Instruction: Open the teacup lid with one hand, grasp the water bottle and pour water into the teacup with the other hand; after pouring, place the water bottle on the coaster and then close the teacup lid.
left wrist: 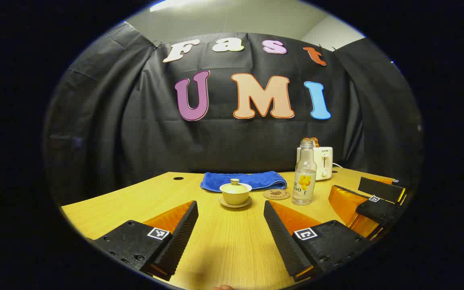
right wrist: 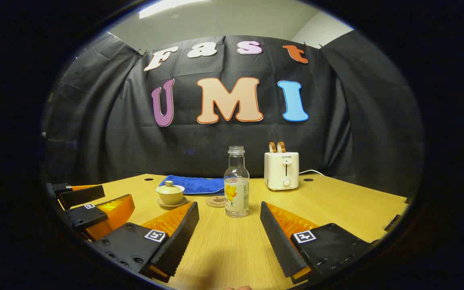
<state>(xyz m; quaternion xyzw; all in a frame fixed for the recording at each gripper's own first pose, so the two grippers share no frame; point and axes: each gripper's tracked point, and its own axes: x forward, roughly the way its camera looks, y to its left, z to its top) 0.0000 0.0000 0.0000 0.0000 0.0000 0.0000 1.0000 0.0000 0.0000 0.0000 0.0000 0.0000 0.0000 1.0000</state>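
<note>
1. Left gripper (left wrist: 230, 225): fingers wide apart, holding nothing, above the table (left wrist: 224, 245), aimed at the teacup (left wrist: 235, 194).
2. Right gripper (right wrist: 229, 229): fingers wide apart, holding nothing, aimed at the water bottle (right wrist: 236, 183).
3. Teacup on saucer, lid (left wrist: 235, 185) on.
4. Coaster (left wrist: 276, 194) between teacup and bottle, bare.
5. Behind: blue towel (left wrist: 243, 180), toaster (right wrist: 281, 170).

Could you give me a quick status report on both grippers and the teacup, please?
Left gripper open, right gripper open, both empty. Teacup lidded; water bottle upright beside coaster. Nothing in the way.
</note>
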